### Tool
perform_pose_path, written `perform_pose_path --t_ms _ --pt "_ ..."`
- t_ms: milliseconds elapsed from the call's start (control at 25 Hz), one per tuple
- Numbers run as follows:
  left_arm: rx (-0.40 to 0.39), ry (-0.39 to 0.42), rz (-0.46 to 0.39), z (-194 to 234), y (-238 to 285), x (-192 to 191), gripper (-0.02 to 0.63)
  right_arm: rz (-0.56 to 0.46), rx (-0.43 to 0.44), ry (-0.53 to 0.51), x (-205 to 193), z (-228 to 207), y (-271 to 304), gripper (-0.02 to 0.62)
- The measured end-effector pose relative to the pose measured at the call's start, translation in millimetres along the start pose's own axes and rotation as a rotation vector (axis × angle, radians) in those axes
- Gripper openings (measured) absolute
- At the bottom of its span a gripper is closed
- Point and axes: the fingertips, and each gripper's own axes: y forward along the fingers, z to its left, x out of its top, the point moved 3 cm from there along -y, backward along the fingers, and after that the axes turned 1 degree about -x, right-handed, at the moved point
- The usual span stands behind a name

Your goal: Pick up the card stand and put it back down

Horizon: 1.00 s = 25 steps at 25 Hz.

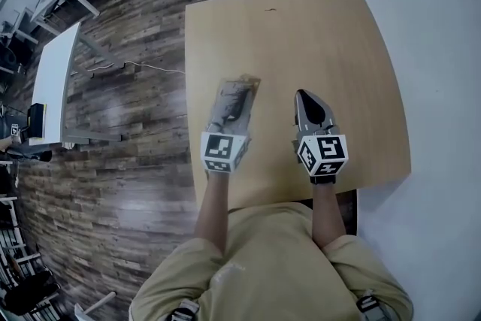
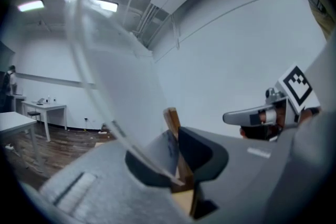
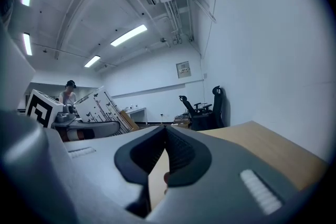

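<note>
The left hand-held gripper clamps the card stand by its wooden base, probably to spare the clear panel, holding it above the bench; the right hand-held gripper is closed, empty.

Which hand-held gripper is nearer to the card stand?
Left. The left hand-held gripper is shut on the card stand at its wooden base. The right hand-held gripper is off to its side, apart from it, shut and empty.
</note>
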Motion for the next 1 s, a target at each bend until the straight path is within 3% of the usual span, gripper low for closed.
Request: perform_pose_path --t_ms 280,640,1000 --pt "0.049 -0.006 -0.065 -1 -41 11 0.044 -0.036 0.005 -0.032 10 25 -21 0.006" --pt "-0.016 -0.011 -0.077 -14 -55 17 0.043 -0.072 -0.016 -0.043 21 39 -47 0.006" --pt "-0.116 0.021 -0.097 -68 -41 37 0.044 -0.102 -0.09 -0.054 36 8 -97 0.006"
